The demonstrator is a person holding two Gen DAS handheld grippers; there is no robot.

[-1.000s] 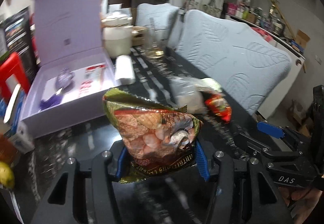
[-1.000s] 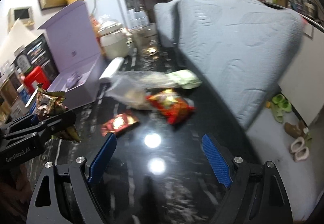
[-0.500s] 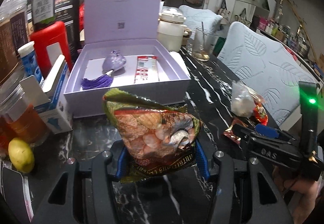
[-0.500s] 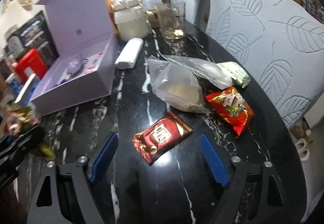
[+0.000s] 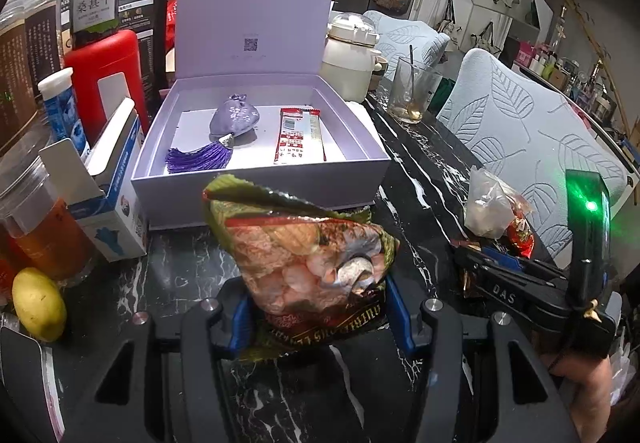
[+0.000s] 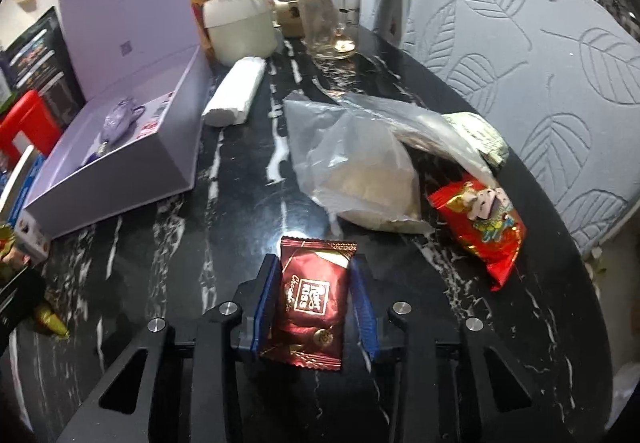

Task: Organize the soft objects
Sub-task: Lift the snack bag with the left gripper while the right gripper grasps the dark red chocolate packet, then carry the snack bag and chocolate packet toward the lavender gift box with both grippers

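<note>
My left gripper (image 5: 318, 317) is shut on a green and brown snack bag (image 5: 304, 255) and holds it just in front of the open lilac box (image 5: 256, 183). The box holds a purple tasselled sachet (image 5: 230, 123) and a red stick packet (image 5: 298, 137). My right gripper (image 6: 316, 307) is shut on a dark red chocolate packet (image 6: 310, 295) on the black marble table (image 6: 240, 203). A clear plastic bag (image 6: 360, 167) and a bright red snack packet (image 6: 482, 227) lie just beyond it. The right gripper also shows in the left wrist view (image 5: 500, 275).
Jars, a red canister (image 5: 108, 71), a blue and white carton (image 5: 112, 179), a cup of tea (image 5: 44, 235) and a lemon (image 5: 38, 303) crowd the left. A white pot (image 6: 238, 23), a glass mug (image 6: 330, 21) and a white roll (image 6: 236, 93) stand behind. Padded chairs (image 6: 520, 55) line the right edge.
My right gripper has moved down over the chocolate packet and shut on it. My left gripper has swung with the snack bag to face the lilac box and moved closer.
</note>
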